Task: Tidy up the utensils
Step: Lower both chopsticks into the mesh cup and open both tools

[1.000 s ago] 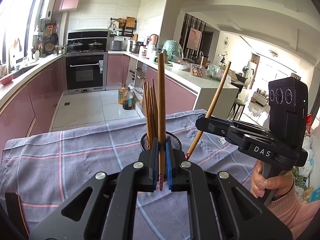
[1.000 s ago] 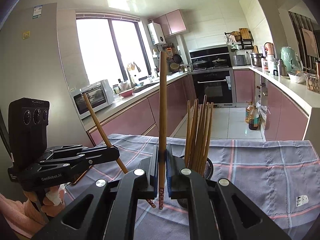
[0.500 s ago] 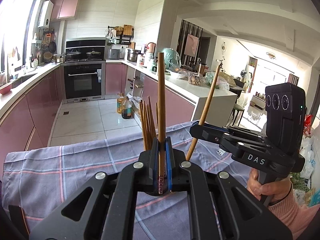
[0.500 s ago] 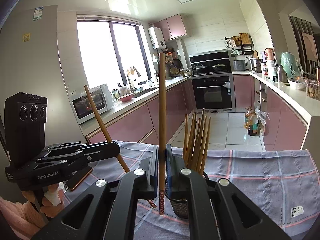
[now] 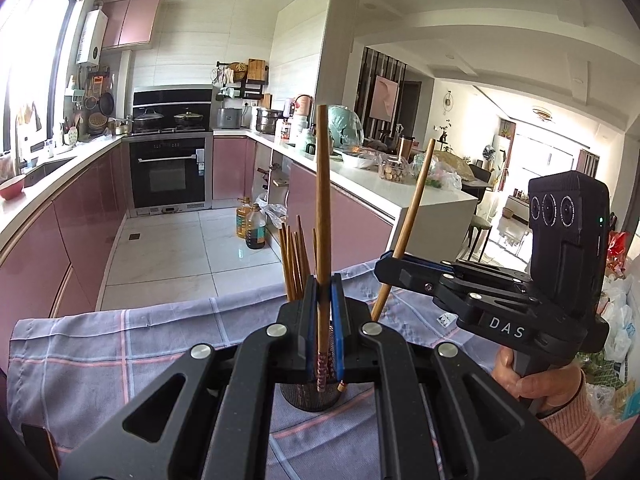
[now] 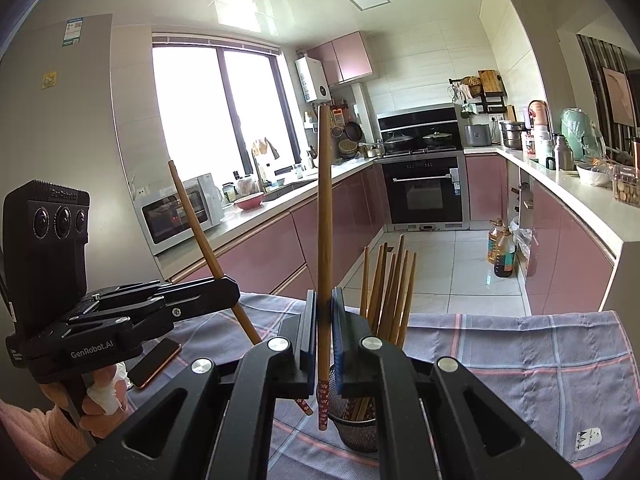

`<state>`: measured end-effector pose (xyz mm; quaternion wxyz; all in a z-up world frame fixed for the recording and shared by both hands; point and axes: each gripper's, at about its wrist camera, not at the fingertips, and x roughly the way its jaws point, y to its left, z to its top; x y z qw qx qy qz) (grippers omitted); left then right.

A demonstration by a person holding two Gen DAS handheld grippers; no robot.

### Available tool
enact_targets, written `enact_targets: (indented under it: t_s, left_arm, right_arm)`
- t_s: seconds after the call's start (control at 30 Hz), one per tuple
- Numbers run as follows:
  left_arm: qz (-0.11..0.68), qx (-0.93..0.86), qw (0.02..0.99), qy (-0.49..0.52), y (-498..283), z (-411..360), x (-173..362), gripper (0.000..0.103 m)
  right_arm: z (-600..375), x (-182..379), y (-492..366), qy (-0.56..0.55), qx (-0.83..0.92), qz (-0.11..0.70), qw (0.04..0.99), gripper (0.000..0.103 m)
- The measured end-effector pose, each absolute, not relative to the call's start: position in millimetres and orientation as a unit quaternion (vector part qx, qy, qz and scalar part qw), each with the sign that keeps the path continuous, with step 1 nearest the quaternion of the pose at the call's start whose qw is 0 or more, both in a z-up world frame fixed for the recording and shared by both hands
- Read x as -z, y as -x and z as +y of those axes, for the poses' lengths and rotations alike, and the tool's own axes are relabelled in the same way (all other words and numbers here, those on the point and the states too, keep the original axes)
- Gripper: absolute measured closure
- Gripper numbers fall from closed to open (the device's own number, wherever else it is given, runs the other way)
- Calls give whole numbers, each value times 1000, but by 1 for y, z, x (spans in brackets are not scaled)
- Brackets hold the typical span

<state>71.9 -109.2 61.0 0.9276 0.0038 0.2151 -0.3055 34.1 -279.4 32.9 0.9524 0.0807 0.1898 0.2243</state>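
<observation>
Left wrist view: the left tongs (image 5: 320, 312) are being kept pressed on one wooden chopstick (image 5: 322, 200), which is being held nearly upright, its patterned tip hanging just over the mesh holder (image 5: 310, 394) at 6 o'clock. Other chopsticks (image 5: 294, 260) are being kept standing in this holder, which is resting on the checked cloth (image 5: 120, 340) over the bench. At 3 o'clock the right tongs (image 5: 394, 270) are being seen, pinching a second chopstick (image 5: 412, 216) that is being tilted toward 1 o'clock. In the right wrist view, this second chopstick is being held upright between the pads, above the holder, and a phone (image 6: 156, 362) is lying at 8 o'clock.
</observation>
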Motion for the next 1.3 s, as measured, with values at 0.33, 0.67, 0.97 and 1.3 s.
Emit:
enact_targets:
  t_s: [0.33,0.67,0.97,1.3]
  left_arm:
    - [213,305,928,-8,-70,-118,-62,96]
    - [218,306,927,-10,-68,-120,-62,96]
    - [233,299,925,-18,-72,-121,-57,96]
    - [245,294,923,-25,-77,-131,-53,96]
  right_arm:
    - [-283,-36,-46,-88,-218,190,953,97]
    - [-284,-30,-55,-93,-211,194,954,97]
    - [-281,-20,-61,-98,-205,209,951,97]
    - [-277,-12,-67,-92,-201,225,949,97]
